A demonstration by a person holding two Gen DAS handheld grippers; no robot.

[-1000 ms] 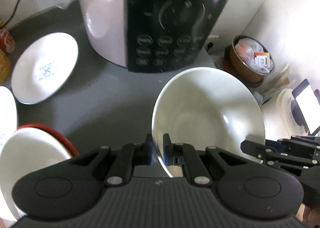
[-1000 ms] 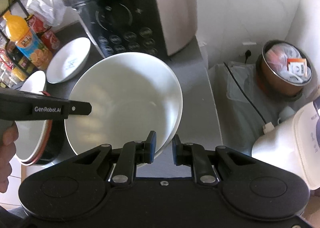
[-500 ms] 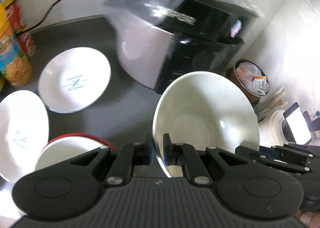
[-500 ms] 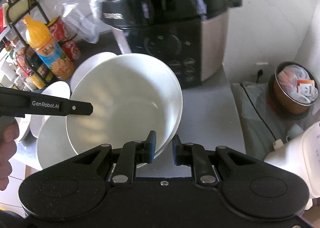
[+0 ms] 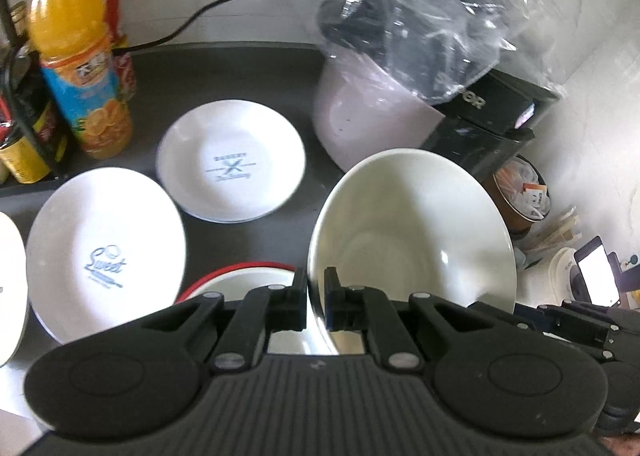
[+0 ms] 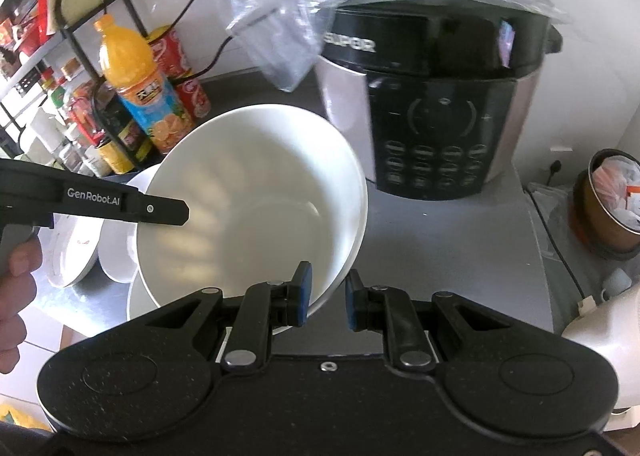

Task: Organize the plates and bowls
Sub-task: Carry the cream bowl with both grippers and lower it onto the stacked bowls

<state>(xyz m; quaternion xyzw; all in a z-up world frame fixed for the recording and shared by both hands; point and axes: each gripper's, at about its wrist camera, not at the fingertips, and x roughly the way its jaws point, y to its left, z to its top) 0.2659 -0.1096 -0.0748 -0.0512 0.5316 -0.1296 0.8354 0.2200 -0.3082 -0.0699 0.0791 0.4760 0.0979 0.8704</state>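
Note:
A large white bowl [image 5: 412, 232] is held above the dark counter; it also shows in the right wrist view [image 6: 248, 204]. My left gripper [image 5: 316, 296] is shut on its near rim. My right gripper [image 6: 326, 296] straddles the opposite rim, with the rim against the left finger and a gap at the right one. Below stand a red-rimmed bowl [image 5: 240, 276] and three white plates: one marked "Sweet" [image 5: 104, 252], one with a cross mark [image 5: 230, 160] and one cut off at the left edge [image 5: 10, 288].
A pressure cooker [image 6: 436, 108] under a clear plastic bag stands at the back right. An orange juice bottle [image 5: 76, 52], cans and a wire rack [image 6: 60, 16] are at the left. A brown tub of packets [image 6: 612, 200] sits on the right.
Both grippers have risen and drawn back with the bowl, so the cooker lies farther off. More of the plates and the bottle has come into view at the left.

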